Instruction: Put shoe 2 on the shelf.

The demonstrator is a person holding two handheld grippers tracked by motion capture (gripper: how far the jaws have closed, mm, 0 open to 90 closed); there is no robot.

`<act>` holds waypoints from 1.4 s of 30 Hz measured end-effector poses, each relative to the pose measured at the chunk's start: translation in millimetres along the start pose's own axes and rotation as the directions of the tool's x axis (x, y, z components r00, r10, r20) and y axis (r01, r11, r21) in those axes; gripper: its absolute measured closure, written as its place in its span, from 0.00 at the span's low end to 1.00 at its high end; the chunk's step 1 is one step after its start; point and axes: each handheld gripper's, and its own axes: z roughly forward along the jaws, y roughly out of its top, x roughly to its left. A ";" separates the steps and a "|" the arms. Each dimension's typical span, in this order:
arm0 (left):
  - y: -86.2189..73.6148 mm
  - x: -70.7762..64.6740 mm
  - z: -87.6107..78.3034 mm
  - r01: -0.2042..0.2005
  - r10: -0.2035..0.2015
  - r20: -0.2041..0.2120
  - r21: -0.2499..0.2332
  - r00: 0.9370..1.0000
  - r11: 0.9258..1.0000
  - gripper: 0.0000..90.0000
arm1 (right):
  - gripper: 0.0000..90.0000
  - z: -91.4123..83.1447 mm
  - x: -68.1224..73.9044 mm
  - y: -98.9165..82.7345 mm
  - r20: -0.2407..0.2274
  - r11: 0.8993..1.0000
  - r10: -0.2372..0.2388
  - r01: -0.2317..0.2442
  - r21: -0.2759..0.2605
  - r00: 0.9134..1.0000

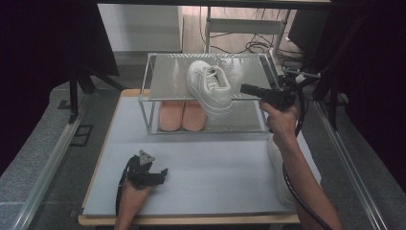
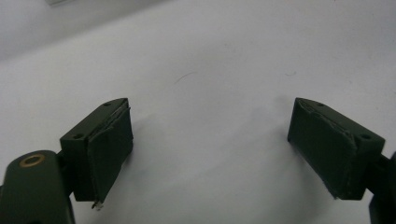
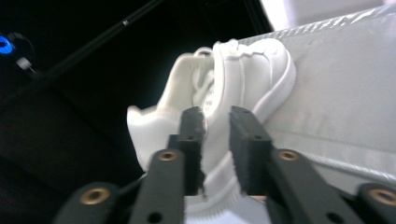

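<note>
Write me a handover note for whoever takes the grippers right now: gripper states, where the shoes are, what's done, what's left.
Left gripper: open, idle over the bare table.
Right gripper: jaws nearly shut, nothing between them, beside the white sneaker.
That sneaker sits on the rack top shelf, heel overhanging the front edge. Pink slippers on the lower shelf.
Second white sneaker on the table by the right forearm.
Left: probably nudge the first fully on, shelve the second.

Two white lace-up sneakers: one (image 1: 209, 86) on the top tier of the single grey metal two-tier shoe rack (image 1: 163, 76), the other (image 1: 277, 167) on the desk (image 1: 215, 163). Two pink slippers (image 1: 182, 115) sit side by side on the lower tier.
</note>
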 end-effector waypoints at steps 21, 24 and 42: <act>-0.2 -0.2 -0.5 -0.010 0.010 -0.004 0.002 1.000 1.000 0.16 | 1.00 12.8 22.3 -65.6 -0.084 0.986 -0.146 0.152 0.071 0.986; -0.2 -0.3 -0.5 -0.010 0.010 -0.005 0.002 1.000 1.000 0.16 | 1.00 17.5 25.2 -66.3 -0.044 0.980 -0.178 0.181 0.087 0.983; -0.1 0.8 -0.4 -0.007 0.007 0.003 0.005 1.000 1.000 0.16 | 1.00 52.1 26.5 -57.5 -0.019 0.972 -0.196 0.197 0.127 0.980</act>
